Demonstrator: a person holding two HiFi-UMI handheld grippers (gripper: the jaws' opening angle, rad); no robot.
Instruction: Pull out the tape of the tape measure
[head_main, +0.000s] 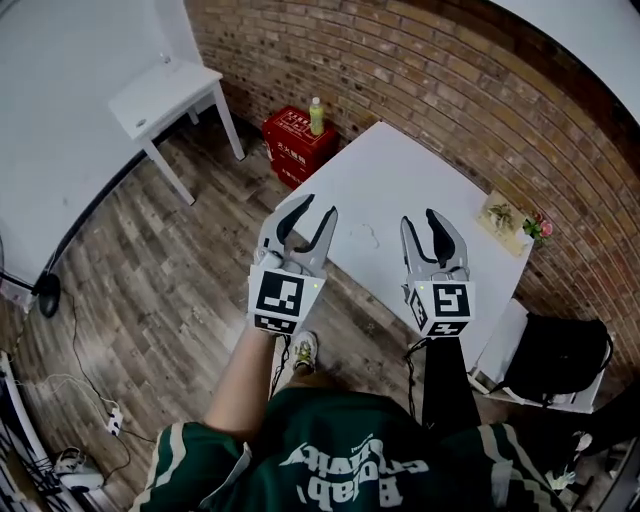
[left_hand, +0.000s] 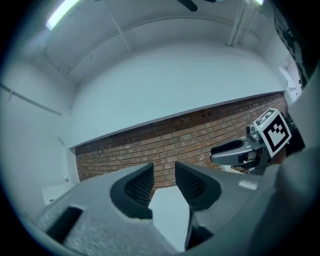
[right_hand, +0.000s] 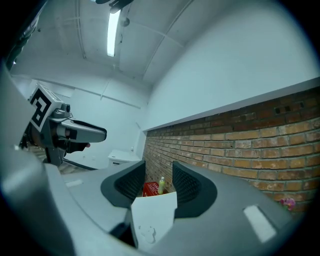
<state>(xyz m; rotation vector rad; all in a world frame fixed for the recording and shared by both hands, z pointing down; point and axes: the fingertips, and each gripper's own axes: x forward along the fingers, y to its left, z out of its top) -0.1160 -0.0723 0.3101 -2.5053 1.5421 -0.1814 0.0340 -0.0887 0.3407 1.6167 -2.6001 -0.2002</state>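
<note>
No tape measure shows in any view. My left gripper (head_main: 317, 208) hangs over the near left edge of a white table (head_main: 400, 190), jaws open with nothing between them. My right gripper (head_main: 420, 217) is beside it over the table's near edge, also open and empty. Between the left gripper's (left_hand: 164, 182) jaws in its own view there is only bare tabletop (left_hand: 167, 212) and brick wall, and the right gripper (left_hand: 235, 150) shows at the right. The right gripper view looks between that gripper's (right_hand: 159, 184) jaws at the tabletop (right_hand: 152, 215), which bears a faint small mark, with the left gripper (right_hand: 85, 132) at the left.
A red crate (head_main: 297, 140) with a bottle (head_main: 316, 115) on it stands by the brick wall beyond the table. A small white side table (head_main: 165, 95) is at the far left. A card with flowers (head_main: 505, 218) lies at the table's right end, and a black bag (head_main: 555, 360) sits below it. Cables and a power strip (head_main: 112, 418) lie on the wooden floor.
</note>
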